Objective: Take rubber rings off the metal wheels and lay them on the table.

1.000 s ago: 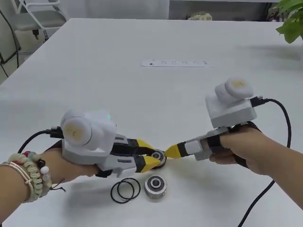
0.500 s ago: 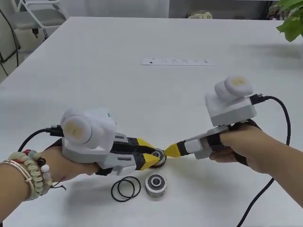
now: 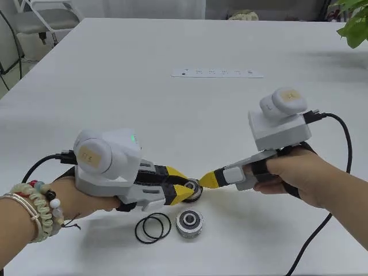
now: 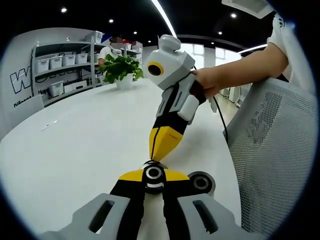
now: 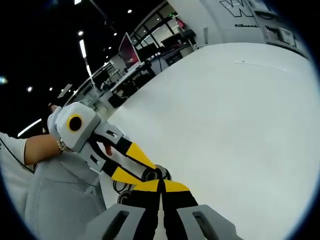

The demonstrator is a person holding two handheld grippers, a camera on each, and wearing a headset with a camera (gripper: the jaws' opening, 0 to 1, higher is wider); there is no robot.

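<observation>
My left gripper (image 3: 185,190) is shut on a small metal wheel (image 3: 193,190), holding it just above the table; the wheel (image 4: 153,178) sits between its yellow tips. My right gripper (image 3: 206,182) is shut, and its pointed tips touch that wheel's rim from the right. Whether they pinch a rubber ring I cannot tell. In the right gripper view the shut jaws (image 5: 160,186) point at the held wheel (image 5: 155,174). A second wheel (image 3: 189,223) lies flat on the table (image 3: 172,115) below it. Two black rubber rings (image 3: 152,227) lie overlapped to its left.
A white power strip (image 3: 217,73) lies at the middle far side of the table. A potted plant (image 3: 352,23) stands at the far right corner. Each gripper trails a black cable (image 3: 336,184) across the tabletop.
The right hand has lifted its gripper's rear a little; its tips stay at the held wheel. The left gripper, loose wheel and rings have not moved.
</observation>
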